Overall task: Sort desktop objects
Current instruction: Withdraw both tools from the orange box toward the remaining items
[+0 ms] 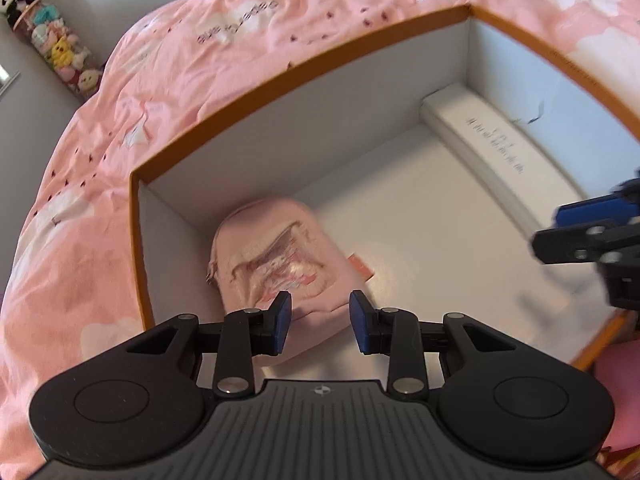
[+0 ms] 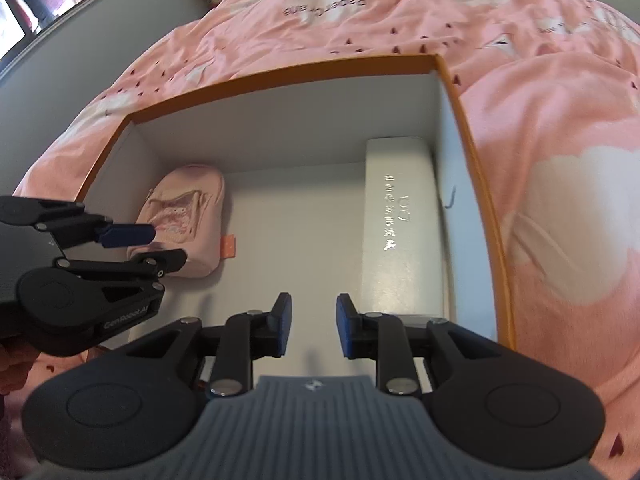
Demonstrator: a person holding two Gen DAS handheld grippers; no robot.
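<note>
Pink bedding (image 2: 540, 200) surrounds orange-rimmed box (image 2: 280, 74) | pink pouch (image 2: 180, 216) and white case (image 2: 400, 216) lie inside | my left tool (image 1: 320, 324) and right tool (image 2: 312, 324) are spread, empty | risk: tools collide withdrawing, or catch the rim.

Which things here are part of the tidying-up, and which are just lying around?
Part of the tidying:
orange box
pink pouch, inside the box
long white box, inside the box
left gripper
right gripper

Just lying around:
pink duvet
jar of plush toys
</note>
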